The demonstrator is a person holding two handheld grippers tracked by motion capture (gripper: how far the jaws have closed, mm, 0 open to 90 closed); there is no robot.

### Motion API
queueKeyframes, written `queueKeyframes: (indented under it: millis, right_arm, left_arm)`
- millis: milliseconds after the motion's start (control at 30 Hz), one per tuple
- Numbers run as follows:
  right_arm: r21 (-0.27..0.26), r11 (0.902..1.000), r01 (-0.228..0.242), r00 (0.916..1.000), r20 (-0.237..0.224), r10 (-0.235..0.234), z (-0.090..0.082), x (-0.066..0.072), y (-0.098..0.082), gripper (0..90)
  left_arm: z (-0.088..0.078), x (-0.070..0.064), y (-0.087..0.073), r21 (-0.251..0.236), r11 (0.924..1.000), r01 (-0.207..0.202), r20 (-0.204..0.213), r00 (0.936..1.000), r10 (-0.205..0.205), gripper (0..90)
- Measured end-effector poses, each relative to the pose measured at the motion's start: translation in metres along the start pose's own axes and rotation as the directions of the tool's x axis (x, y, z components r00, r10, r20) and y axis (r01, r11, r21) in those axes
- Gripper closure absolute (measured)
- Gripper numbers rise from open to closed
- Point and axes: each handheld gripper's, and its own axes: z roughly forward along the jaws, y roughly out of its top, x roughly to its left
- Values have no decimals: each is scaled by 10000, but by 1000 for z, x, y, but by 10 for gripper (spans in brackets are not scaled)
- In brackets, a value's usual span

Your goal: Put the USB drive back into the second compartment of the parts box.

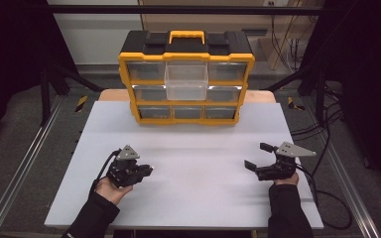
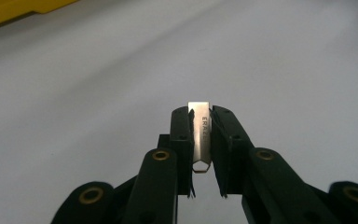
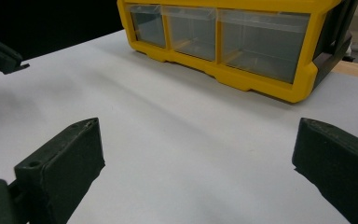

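- Two tools work over the white desk [image 1: 193,193] in the high view: the left tool [image 1: 146,171] hovers near the front left corner, jaws together on something too small to make out from here, while the right tool [image 1: 254,156] sits near the front right corner with its jaws apart and empty. A yellow drawer cabinet [image 1: 186,79] stands at the middle of the back edge, and one clear drawer [image 1: 186,79] in its top row is pulled forward.
- Left gripper view: the jaws are clamped on a small white eraser [image 2: 201,135], held upright between the pads and clear of the desk surface.
- Right gripper view: the wide-open jaws frame bare desk, with the cabinet's bottom row of drawers [image 3: 214,35] ahead.
- My read: the pick-up is done and the carry is in hand. The next move calls for bringing the eraser over the open drawer before letting go.
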Motion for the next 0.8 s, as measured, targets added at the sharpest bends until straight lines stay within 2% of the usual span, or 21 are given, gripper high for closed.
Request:
queueKeyframes:
  millis: [367, 667, 800]
  right_arm:
    - [3, 10000, 13, 10000, 12, -13, 0, 0, 0, 22]
    - [17, 10000, 18, 10000, 48, -19, 0, 0, 0, 22]
    - [0, 10000, 15, 10000, 34, -15, -1, 0, 0, 22]
  left_arm:
    - [-19, 4, 8, -430, 9991, -9, -84, 10000, 6, 789]
    - [-36, 9, 19, -863, 9962, 91, 40, 10000, -88, 789]
    - [-42, 9, 26, -962, 9954, -36, -10, 10000, 35, 789]
